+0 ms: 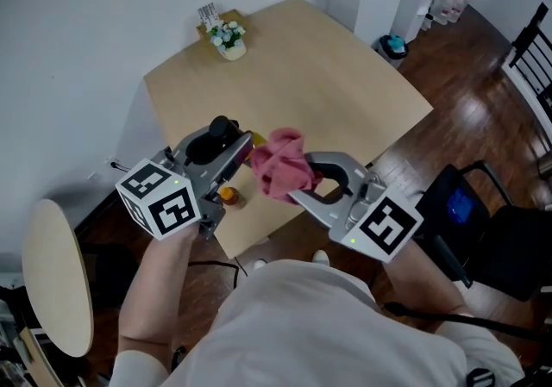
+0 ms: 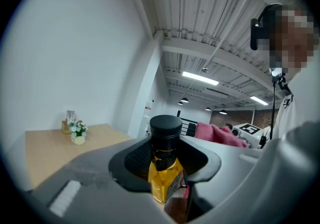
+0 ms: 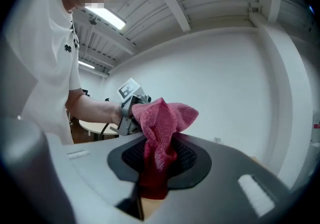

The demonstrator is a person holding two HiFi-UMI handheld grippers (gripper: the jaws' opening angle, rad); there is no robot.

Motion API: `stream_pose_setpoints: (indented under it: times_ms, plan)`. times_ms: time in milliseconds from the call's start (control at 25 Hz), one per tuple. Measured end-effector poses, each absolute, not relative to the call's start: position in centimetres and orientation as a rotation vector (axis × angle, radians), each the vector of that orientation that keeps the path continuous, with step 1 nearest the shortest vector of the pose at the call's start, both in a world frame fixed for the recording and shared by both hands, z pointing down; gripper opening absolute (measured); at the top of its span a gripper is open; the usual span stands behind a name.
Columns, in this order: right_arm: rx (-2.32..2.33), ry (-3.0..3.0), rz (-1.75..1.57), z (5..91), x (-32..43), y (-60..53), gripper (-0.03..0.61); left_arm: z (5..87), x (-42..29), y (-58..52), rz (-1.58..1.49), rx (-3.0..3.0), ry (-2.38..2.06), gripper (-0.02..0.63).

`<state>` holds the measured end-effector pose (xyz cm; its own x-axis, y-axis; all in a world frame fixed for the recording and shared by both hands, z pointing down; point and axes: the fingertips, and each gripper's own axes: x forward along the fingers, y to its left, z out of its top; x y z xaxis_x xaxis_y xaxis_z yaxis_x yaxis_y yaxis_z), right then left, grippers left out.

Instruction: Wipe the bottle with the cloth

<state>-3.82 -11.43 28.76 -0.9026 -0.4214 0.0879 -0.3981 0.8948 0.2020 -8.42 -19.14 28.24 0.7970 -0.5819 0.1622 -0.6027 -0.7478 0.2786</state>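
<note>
Closest to us is our own white shirt [image 1: 293,325], filling the bottom of the head view, with both grippers held out in front of it above the near corner of the wooden table [image 1: 345,75]. That table is the biggest thing past the jaws and stretches away beyond both sets of tips.

Our left gripper [image 1: 231,151] is clamped on the bottle [image 2: 164,170]. The left gripper view shows amber glass pinched between the pads, and the black cap [image 2: 165,128] rises clear above them. We judge the bottle's long axis to run upright, crosswise to the jaws.

Our right gripper [image 1: 302,183] is closed on the pink cloth [image 1: 280,163], which sticks up out of the jaws in a loose bunch ahead of the tips.

The two grippers point toward each other, tips nearly meeting. The cloth lies just to the right of the left gripper's tips, close beside the bottle. We cannot tell whether it touches the glass yet. The right hand carries the wiping, so we judge the next move to be pressing the cloth leftward against the bottle and rubbing along its upright side.

Well beyond both grippers, near the far corner, sits a small pot of flowers [image 1: 228,39].
</note>
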Motion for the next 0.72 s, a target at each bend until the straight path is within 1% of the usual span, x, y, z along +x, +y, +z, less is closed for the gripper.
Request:
stream_pose_setpoints:
  times_ms: [200, 440, 720]
  plan:
    - [0.572, -2.876, -0.272, 29.7, -5.5, -11.1, 0.089, 28.4, -7.5, -19.0, 0.087, 2.66, -0.892, 0.153]
    - [0.563, -2.814, -0.183, 35.2, -6.0, -12.4, 0.089, 27.4, -7.9, -19.0, 0.055, 2.662, -0.894, 0.153]
    - [0.596, -2.8, 0.003, 40.8, -4.9, -12.9, 0.089, 26.8, -8.7, -18.9, 0.027, 2.658, -0.916, 0.153]
